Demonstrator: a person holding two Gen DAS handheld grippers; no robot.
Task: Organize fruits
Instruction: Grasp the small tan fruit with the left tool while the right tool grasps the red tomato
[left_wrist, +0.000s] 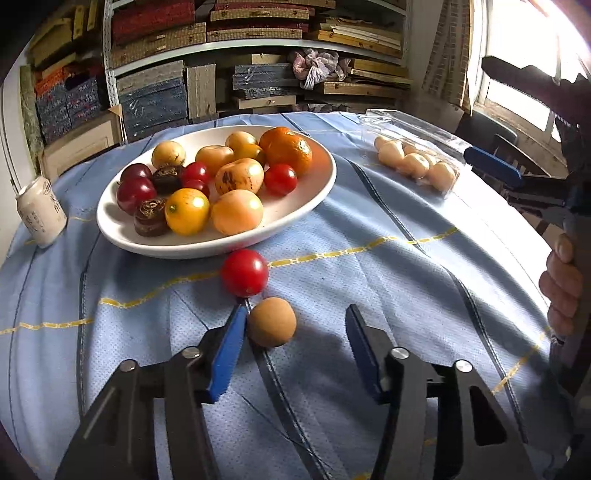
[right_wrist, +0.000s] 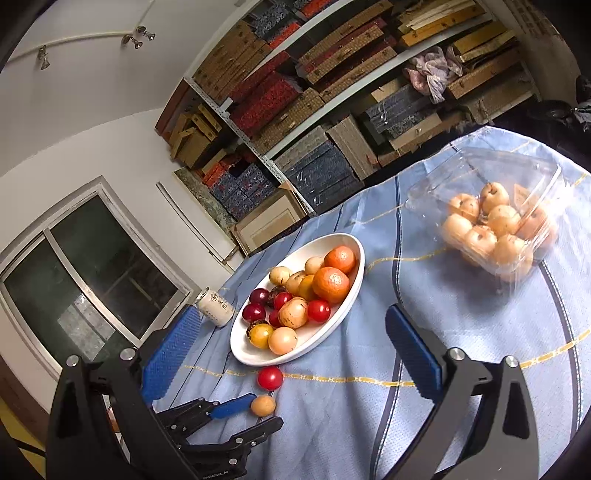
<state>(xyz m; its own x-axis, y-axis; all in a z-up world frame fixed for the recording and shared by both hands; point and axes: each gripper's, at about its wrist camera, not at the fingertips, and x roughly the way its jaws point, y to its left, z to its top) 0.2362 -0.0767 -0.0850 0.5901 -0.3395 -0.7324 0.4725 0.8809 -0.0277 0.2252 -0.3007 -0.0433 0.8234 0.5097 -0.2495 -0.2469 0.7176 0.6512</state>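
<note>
Loosely, left claw around longan

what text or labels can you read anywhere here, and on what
Can: dark print and a round emblem on its white side, too blurred to read in either view.
Left gripper: small white lettering on its black body at the bottom edge of the right wrist view, cut off and too small to read.
Box of fruit: a pale tag inside, no legible print.
Nothing else carries text.
</note>
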